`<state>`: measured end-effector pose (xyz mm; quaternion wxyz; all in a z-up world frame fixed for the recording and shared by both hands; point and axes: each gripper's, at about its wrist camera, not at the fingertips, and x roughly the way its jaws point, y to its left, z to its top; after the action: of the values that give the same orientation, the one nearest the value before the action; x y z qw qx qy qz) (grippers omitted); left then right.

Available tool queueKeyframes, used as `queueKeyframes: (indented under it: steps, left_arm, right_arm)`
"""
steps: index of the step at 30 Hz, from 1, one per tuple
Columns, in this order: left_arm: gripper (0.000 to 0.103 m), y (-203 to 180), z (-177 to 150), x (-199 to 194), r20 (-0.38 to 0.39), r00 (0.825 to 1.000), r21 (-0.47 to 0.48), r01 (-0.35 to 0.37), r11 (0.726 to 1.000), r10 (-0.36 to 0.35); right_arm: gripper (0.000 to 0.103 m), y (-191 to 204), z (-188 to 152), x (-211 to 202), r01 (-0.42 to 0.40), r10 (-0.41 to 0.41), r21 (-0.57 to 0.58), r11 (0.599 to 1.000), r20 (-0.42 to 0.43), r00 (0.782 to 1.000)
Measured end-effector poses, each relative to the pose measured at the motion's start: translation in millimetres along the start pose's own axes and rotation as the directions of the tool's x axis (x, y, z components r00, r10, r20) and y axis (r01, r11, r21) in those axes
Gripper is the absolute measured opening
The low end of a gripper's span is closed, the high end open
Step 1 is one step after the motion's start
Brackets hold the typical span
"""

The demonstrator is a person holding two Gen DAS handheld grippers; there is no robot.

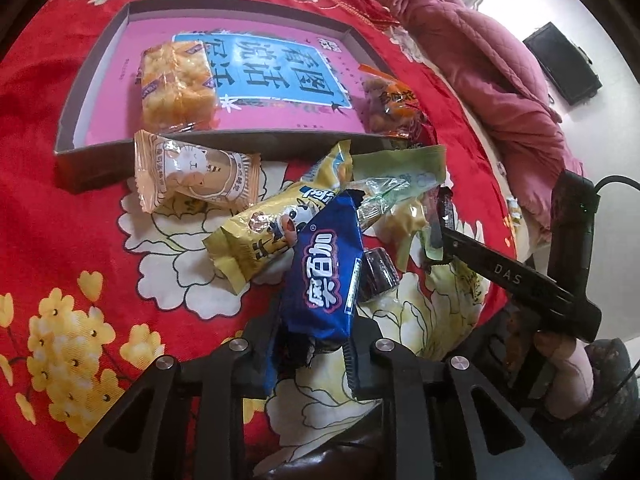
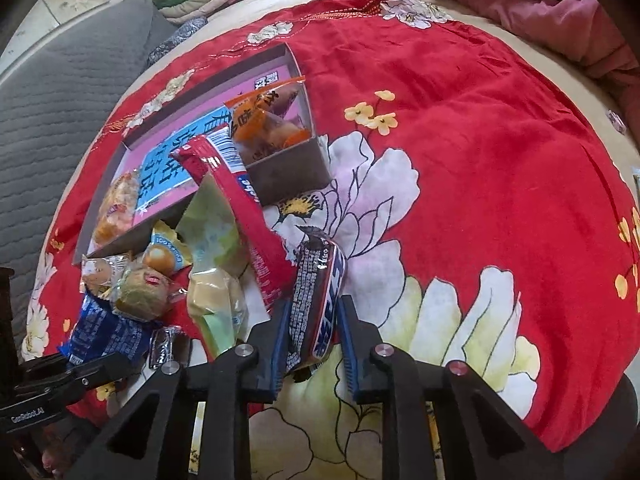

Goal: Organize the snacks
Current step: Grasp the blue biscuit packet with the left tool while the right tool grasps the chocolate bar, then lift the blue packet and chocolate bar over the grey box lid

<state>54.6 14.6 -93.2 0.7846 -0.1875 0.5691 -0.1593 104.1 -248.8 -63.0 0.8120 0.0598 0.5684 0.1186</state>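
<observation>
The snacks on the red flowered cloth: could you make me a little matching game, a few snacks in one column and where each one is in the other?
Snacks:
1. blue packet
2. dark bar
3. orange bag
4. rice cracker pack

Places:
A. in the box, at its right end
B. pinched in the right claw
C. in the box, on its left side
D. pinched in the left claw

Pairs: 1-D, 2-B, 3-A, 4-C
</observation>
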Motion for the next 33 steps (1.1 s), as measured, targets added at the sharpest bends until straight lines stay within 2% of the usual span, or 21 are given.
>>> queueKeyframes:
  steps: [6, 14, 22, 33]
  left_arm:
    - [0.026, -3, -1, 2, 0.01, 1.0, 0.011, -0.012, 1.0, 0.012]
    - [0.024, -6, 1, -17, 0.055, 0.998, 0.012, -0.014, 1.0, 0.013]
    - [0.024, -7, 7, -45, 0.131, 0.991, 0.006, -0.023, 1.0, 0.022]
    - [0.024, 0, 15, -65, 0.21, 0.977, -0.029, -0.03, 0.999, 0.035]
  right_arm:
    - [0.023, -3, 1, -2, -0.026, 0.026, 0.006, 1.0, 0.018, 0.999]
    - [0.021, -7, 2, -32, -0.039, 0.037, 0.01, 0.999, 0.125, 0.991]
    - [0.021, 13, 7, -56, -0.025, 0.043, -0.082, 0.996, 0.227, 0.973]
    - [0.021, 41, 13, -64, -0.068, 0.115, -0.172, 0.983, 0.282, 0.952]
